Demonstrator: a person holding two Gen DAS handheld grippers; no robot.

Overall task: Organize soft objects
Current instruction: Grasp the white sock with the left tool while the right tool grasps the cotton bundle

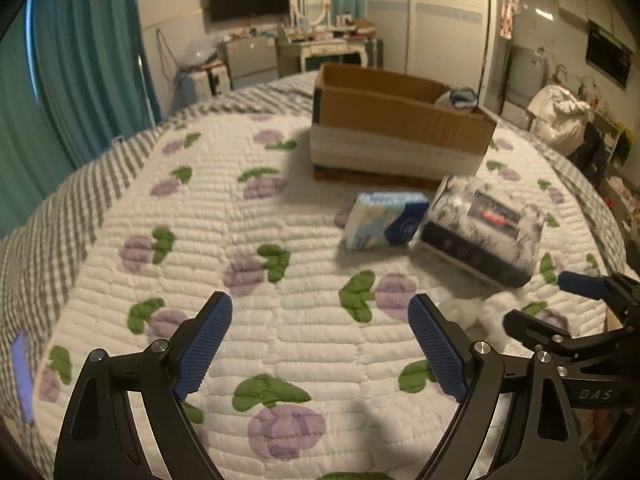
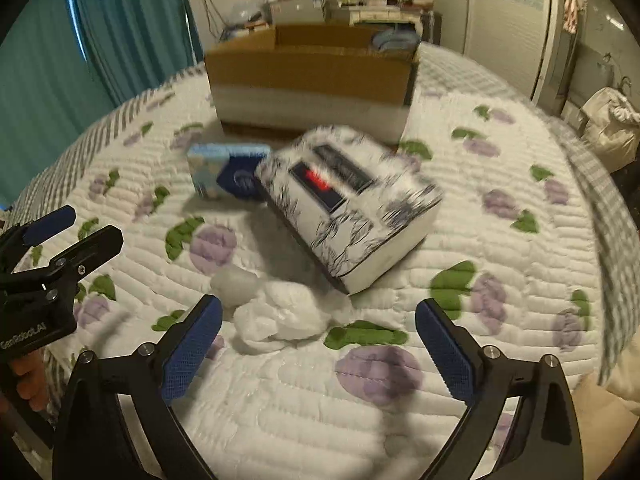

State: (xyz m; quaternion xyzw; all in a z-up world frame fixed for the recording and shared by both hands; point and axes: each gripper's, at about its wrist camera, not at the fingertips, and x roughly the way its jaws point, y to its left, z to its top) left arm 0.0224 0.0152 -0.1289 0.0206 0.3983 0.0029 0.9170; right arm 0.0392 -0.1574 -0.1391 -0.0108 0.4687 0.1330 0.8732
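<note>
On the flowered quilt point(image 1: 280, 344) lie a small blue-and-white tissue pack point(image 1: 384, 220) point(image 2: 228, 176) and, beside it on the right, a larger black-and-white patterned pack point(image 1: 484, 228) point(image 2: 352, 208). A crumpled white soft wad point(image 2: 276, 316) point(image 1: 480, 308) lies in front of the large pack. My left gripper point(image 1: 320, 308) hangs open over bare quilt, left of the wad. Open too, my right gripper point(image 2: 320, 306) hovers just short of the wad, which lies close to its left finger; nothing sits between its pads. Each gripper shows at the edge of the other's view.
An open cardboard box point(image 1: 400, 128) point(image 2: 312, 76) stands on the bed behind the packs, with blue-and-white soft items in its far right corner. Teal curtains point(image 1: 80, 60) hang at the left. A dresser, TV and clutter stand beyond the bed.
</note>
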